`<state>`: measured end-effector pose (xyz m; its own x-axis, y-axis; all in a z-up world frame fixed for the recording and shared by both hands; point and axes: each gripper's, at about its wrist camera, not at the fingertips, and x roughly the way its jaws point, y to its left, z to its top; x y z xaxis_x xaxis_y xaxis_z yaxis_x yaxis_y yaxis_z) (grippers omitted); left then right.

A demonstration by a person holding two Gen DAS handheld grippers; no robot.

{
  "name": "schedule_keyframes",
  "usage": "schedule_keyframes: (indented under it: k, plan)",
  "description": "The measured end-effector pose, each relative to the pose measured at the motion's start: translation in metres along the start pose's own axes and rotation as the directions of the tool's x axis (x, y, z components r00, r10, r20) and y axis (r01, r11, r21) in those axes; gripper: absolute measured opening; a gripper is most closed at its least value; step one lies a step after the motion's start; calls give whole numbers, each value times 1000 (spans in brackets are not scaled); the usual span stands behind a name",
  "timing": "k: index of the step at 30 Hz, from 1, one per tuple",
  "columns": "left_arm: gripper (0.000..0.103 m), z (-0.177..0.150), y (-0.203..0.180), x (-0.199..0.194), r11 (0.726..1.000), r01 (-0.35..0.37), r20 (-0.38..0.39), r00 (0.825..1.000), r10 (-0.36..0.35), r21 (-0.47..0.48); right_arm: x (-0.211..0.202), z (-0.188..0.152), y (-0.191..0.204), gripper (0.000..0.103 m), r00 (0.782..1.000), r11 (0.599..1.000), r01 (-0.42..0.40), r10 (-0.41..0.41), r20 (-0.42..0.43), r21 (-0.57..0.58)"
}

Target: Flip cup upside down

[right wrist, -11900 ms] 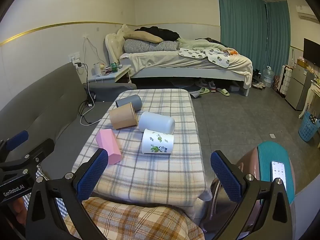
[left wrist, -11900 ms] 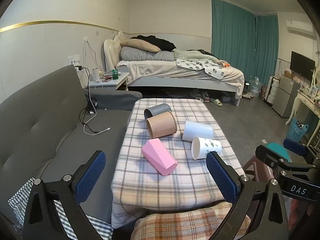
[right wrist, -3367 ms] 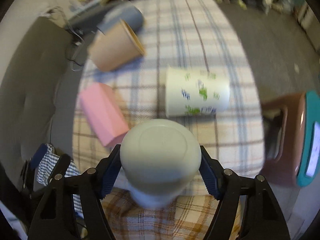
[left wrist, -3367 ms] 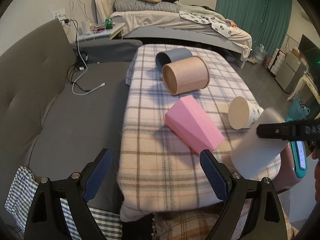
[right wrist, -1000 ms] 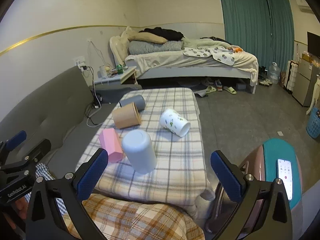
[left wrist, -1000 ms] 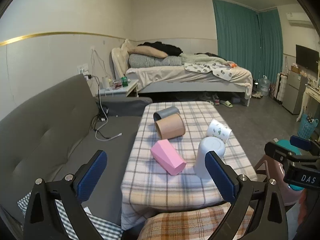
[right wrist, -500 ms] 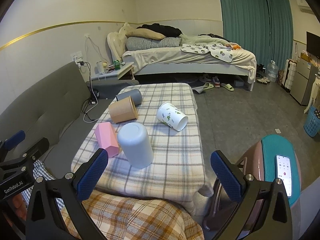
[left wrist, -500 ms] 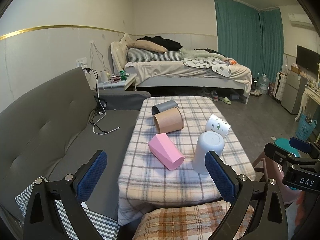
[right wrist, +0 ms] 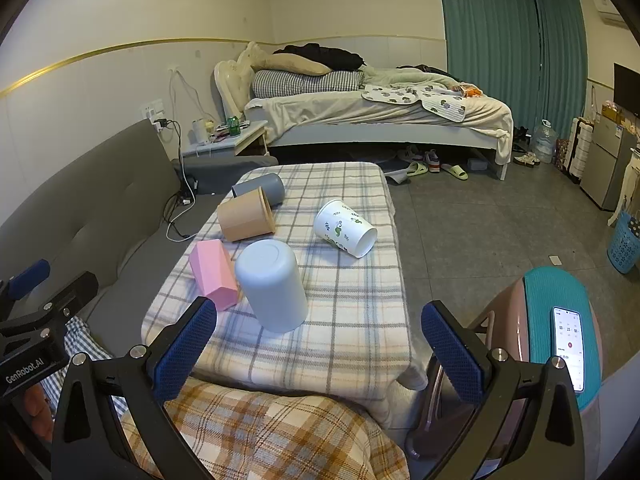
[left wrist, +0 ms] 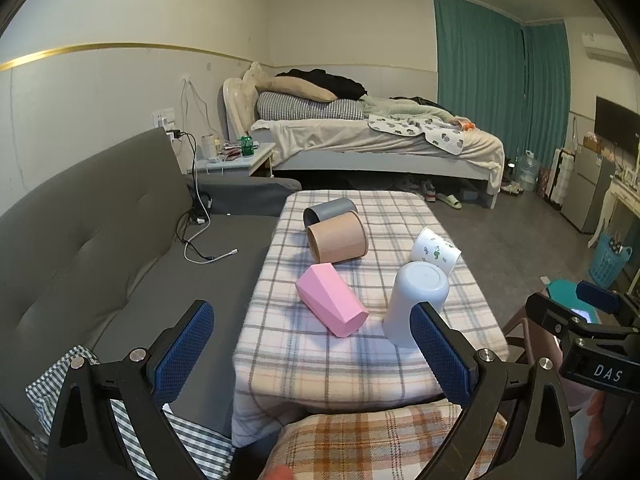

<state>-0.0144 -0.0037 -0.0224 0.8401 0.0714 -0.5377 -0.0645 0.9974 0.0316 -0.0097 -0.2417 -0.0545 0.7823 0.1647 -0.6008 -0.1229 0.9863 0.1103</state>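
Observation:
A pale blue cup (left wrist: pixel 416 300) (right wrist: pixel 272 288) stands upside down near the front of the plaid-covered table (left wrist: pixel 360 356) (right wrist: pixel 360 332). A pink faceted cup (left wrist: pixel 330 300) (right wrist: pixel 212 274) lies on its side left of it. A white leaf-print cup (left wrist: pixel 435 250) (right wrist: pixel 345 233), a tan cup (left wrist: pixel 338 237) (right wrist: pixel 245 219) and a grey cup (left wrist: pixel 328 210) (right wrist: pixel 260 189) also lie on their sides farther back. My left gripper (left wrist: pixel 312 352) and right gripper (right wrist: pixel 320 346) are both open and empty, held back from the table's near edge.
A grey sofa (left wrist: pixel 100 240) runs along the left with a cable on it. A bed (right wrist: pixel 380 116) stands at the back. A stool with a phone (right wrist: pixel 568 336) is at the right. A plaid cushion (right wrist: pixel 260 432) lies just below the grippers.
Both grippers have drawn slightly nearer and lower toward the table. The pale blue cup stays upside down and the other cups have not moved.

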Motion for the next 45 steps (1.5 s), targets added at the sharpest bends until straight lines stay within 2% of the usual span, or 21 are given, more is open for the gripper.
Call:
schedule_keyframes:
  k: [45]
  plan:
    - [101,1,-1,-2,1000,2,2,1000,-2,5,2,-3,2,103,1000,1000,-1,1,-8,-9]
